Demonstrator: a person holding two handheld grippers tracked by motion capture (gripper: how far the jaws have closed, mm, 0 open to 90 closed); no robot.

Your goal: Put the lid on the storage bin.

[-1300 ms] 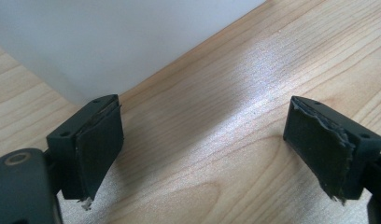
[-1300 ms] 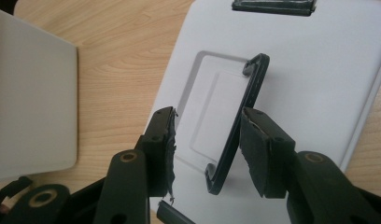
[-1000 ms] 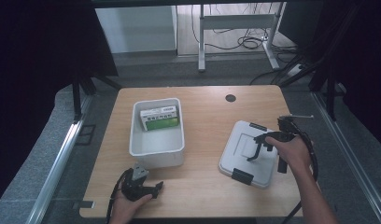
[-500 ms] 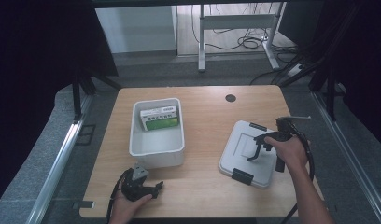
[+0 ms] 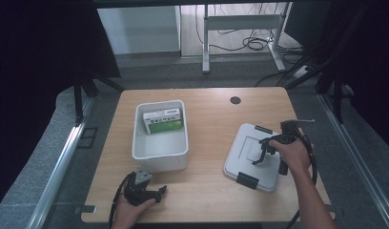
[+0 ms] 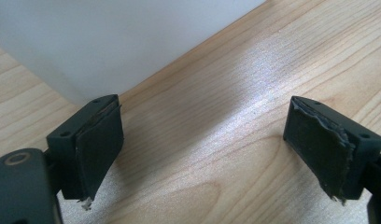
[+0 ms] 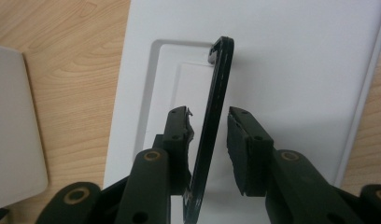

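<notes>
Right tongs (image 7: 209, 135) narrowed around raised black handle (image 7: 212, 126) of flat white plastic lid (image 5: 252, 155), seemingly for lifting; left tongs (image 6: 205, 149) wide, idle on wooden surface (image 5: 209, 119).

A box (image 5: 163, 121) lies in the bin (image 5: 159, 158), lid (image 5: 252, 164) to its right.

— How is the left gripper (image 5: 157, 192) sitting?
— Low, jaws gaping wide, hand wrapping it.
— And the right gripper (image 5: 260, 156)?
— Reaching forward, jaws standing narrowly apart, not quite closing.
</notes>
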